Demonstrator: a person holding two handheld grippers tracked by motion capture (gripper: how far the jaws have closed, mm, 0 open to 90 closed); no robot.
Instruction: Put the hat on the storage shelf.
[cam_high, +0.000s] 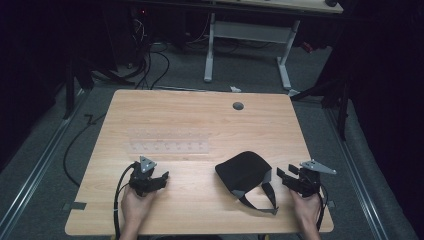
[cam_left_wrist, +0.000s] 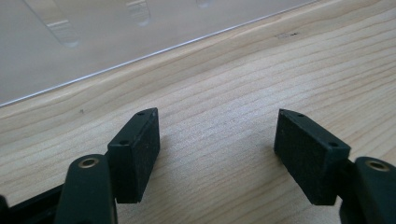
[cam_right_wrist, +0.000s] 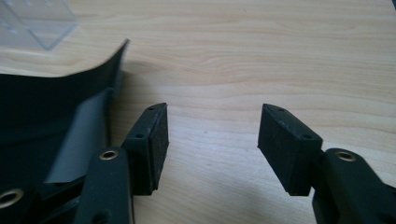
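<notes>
high view shows a black cap (cam_high: 243, 172) lying flat on the table (cam_high: 200, 120), strap trailing toward the person, likely set there for easy reach. the right tongs (cam_high: 284, 173) stand open and empty just right of it; in the right gripper view the cap sits beside the left pad. the left tongs (cam_high: 161, 177) rest open, empty, well apart, near a clear rack (cam_high: 167, 141).

My count: 2 grippers, left (cam_high: 161, 178) & right (cam_high: 283, 172), 1 per hand, both w/ jaws apart, nothing btwn. 1 black cap (cam_high: 243, 171). 1 clear rack (cam_high: 167, 141). 1 table (cam_high: 200, 115). 1 more desk (cam_high: 280, 5) at back.
</notes>
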